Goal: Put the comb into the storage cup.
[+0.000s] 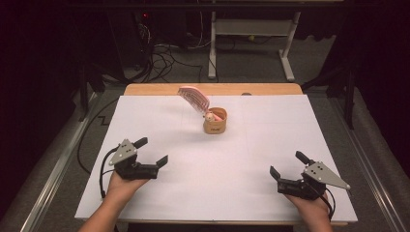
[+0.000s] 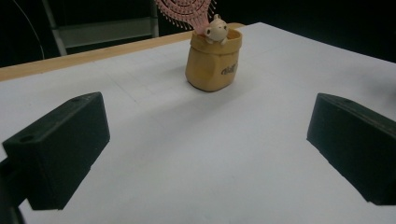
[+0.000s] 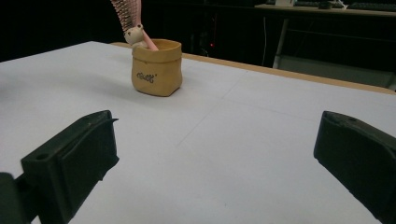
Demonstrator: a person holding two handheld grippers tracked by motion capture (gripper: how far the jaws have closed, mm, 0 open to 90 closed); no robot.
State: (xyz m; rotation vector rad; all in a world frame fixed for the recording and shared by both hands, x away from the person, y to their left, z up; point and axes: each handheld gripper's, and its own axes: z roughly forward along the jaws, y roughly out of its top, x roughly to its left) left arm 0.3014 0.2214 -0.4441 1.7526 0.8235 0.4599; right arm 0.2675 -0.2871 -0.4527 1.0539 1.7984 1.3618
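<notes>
Left gripper: we hold the left gripper [image 1: 153, 150] low over the near left part of the table [image 1: 241, 193], its jaws spread wide with nothing between them.

What lies ahead of it: in the left gripper view we see bare white tabletop between our two black jaws, and the pouch stands well beyond them, ahead and a little right of the middle of the gap.

Pouch: the small tan pouch [image 1: 215, 123] stands upright toward the far middle of the table, well apart from both grippers and roughly between them when we look from above. It carries a short dark word on its side [image 2: 227, 70]; we cannot read it.

Brush: a pink brush [image 1: 194, 99] stands with its handle inside the pouch, its bristled head leaning up and out toward the far left.

Figure: a small pale figure [image 2: 216, 31] sits at the rim of the pouch, against the brush handle.

Right gripper: we hold the right gripper [image 1: 287, 166] low over the near right part of the table, jaws likewise spread wide and empty.

What lies ahead of it: in the right gripper view the pouch [image 3: 156, 66] stands far ahead and left of the middle of the gap, with white tabletop all the way between.
</notes>
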